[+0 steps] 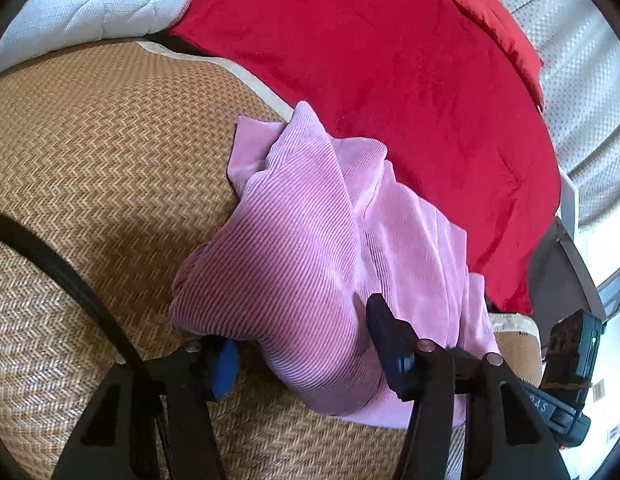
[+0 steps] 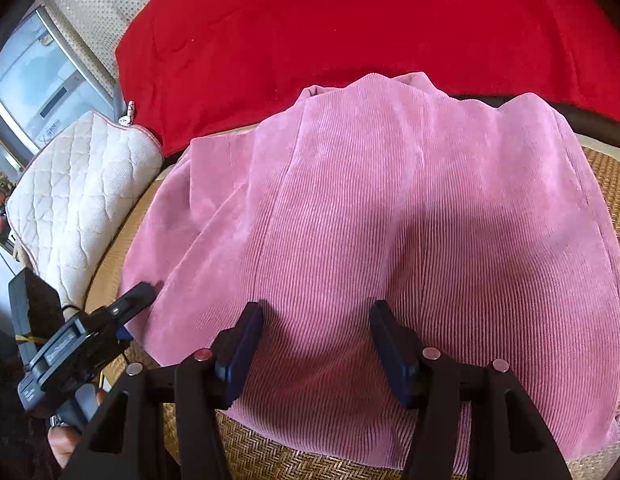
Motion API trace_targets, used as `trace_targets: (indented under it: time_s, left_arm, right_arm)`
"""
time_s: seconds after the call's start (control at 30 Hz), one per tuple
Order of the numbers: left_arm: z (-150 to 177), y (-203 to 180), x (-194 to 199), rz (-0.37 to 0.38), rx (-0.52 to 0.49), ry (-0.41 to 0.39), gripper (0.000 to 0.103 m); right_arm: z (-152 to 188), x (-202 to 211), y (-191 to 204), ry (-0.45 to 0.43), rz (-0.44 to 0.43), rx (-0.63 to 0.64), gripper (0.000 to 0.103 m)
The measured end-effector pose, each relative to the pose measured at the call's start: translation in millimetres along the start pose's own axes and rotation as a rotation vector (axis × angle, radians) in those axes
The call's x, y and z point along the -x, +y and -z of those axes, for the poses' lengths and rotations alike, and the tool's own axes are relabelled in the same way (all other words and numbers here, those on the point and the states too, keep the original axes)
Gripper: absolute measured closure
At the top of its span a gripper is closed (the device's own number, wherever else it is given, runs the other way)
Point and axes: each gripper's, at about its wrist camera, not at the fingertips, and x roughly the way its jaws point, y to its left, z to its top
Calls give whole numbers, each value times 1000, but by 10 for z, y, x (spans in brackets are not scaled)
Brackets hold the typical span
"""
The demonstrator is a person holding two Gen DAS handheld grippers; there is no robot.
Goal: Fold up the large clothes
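Right wrist view alone shows the pink garment [image 2: 390, 220] bulging between the right gripper [image 2: 316, 344] pads, pinched.

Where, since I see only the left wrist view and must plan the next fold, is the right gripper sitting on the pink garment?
Observer: The right gripper is over the near middle of the pink garment. Corduroy bulges between its spread fingers; I cannot tell whether it pinches.
Operator: How does my left gripper look from there?
Observer: The left gripper has its tip at the garment's left edge.
Operator: Is anything beside it?
Observer: A quilted white cushion lies left of the garment, with a strip of woven mat showing between them.
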Motion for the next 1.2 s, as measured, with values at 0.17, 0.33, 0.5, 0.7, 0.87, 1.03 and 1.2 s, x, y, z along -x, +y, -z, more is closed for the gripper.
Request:
trace_targets:
  time_s: [0.17,0.33,0.5,0.7,0.87,1.03,1.2]
  left_arm:
    - [-3,-101,-163,-28,-10,8,20]
    - [-34,-246,-313,-35,-7,17,16]
    - [-81,-224,-291,-18,-1,1,21]
    - [-147,-265,-273,-57,-97,-19,49]
    - [-156,-191,-388,-9,-17,3,27]
    - [-317,-235,-390,20,4,-28,68]
    - [-416,-694,-297,15,-241,-84,81]
  right_arm:
    - [10,22,-41,7,-24,-11,43]
    - [26,29,-51,7,-29,-5,43]
    - [38,33,-45,6,-30,0,43]
    - [46,36,-35,6,-28,1,43]
    - [61,42,-16,2,-26,3,43]
    - [70,44,-33,2,-35,1,43]
    - [70,50,-72,11,-57,-3,43]
